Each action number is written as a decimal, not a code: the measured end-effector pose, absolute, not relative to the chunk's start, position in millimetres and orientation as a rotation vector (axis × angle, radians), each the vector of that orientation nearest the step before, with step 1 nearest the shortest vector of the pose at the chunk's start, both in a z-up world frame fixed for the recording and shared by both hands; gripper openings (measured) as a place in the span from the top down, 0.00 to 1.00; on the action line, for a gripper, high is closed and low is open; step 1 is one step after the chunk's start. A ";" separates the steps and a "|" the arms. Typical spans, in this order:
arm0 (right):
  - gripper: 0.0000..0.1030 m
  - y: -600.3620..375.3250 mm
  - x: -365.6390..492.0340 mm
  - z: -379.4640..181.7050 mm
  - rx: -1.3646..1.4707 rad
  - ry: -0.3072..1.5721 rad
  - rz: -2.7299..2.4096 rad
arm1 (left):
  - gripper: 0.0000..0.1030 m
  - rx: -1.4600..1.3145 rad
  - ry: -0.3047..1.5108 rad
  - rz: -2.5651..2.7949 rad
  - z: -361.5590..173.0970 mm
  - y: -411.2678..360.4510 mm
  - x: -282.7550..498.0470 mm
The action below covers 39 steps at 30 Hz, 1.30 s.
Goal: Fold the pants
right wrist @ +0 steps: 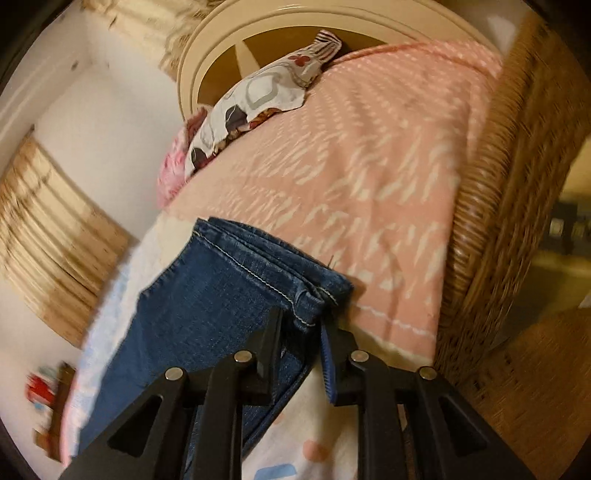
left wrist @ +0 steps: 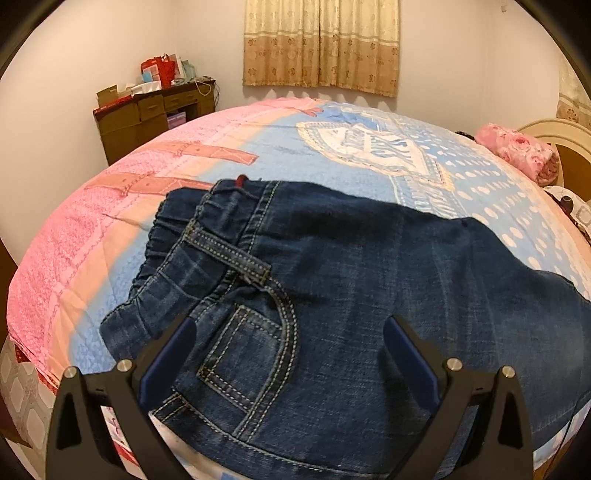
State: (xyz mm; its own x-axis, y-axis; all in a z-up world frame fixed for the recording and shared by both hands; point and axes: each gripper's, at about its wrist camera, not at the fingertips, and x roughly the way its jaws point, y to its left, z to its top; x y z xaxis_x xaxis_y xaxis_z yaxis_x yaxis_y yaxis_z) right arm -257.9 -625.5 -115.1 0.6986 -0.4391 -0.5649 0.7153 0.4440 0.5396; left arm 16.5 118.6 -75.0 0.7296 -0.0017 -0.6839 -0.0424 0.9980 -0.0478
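Dark blue jeans [left wrist: 351, 280] lie flat on the bed, waistband [left wrist: 173, 236] to the left. My left gripper [left wrist: 288, 332] is open, hovering just above the front pocket area, one finger on each side. In the right wrist view the leg hems [right wrist: 258, 266] lie stacked on the pink sheet. My right gripper [right wrist: 303, 325] is closed around the near corner of the hems, denim between its fingers.
The bed [left wrist: 184, 155] has a pink and blue patterned cover. A pink rolled blanket [left wrist: 517, 151] and a patterned pillow [right wrist: 258, 96] lie by the headboard [right wrist: 295, 22]. A brown desk [left wrist: 147, 114] stands by the far wall. A wicker piece [right wrist: 498, 221] flanks the bed.
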 end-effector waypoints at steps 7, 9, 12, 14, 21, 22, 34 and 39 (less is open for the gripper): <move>0.91 -596.9 -250.0 -74.5 0.653 0.374 -0.699 | 0.00 -0.109 0.749 0.014 -79.2 137.1 13.7; 0.91 -562.5 -239.2 -43.4 0.539 0.334 -0.641 | 0.00 -0.129 0.747 0.007 -78.9 141.7 14.2; 0.91 -488.1 -209.7 6.4 0.372 0.270 -0.485 | 0.00 -0.130 0.736 -0.004 -78.2 144.0 13.3; 0.91 -436.0 -191.9 27.8 0.289 0.240 -0.376 | 0.00 -0.117 0.724 -0.006 -76.7 144.8 11.3; 0.91 -227.9 -109.8 3.0 -0.010 0.302 0.022 | 0.00 -0.138 0.698 -0.013 -79.1 169.1 -3.3; 0.91 -199.7 -99.8 -10.8 -0.061 0.321 0.057 | 0.00 -0.141 0.700 -0.011 -81.1 173.5 -4.8; 0.91 -63.7 -87.4 -121.3 -0.532 0.410 0.199 | 0.00 -0.202 0.720 -0.008 -100.3 205.2 -13.1; 0.90 -62.1 -90.9 -121.6 -0.586 0.394 0.171 | 0.00 -0.210 0.724 -0.018 -106.9 208.9 -17.4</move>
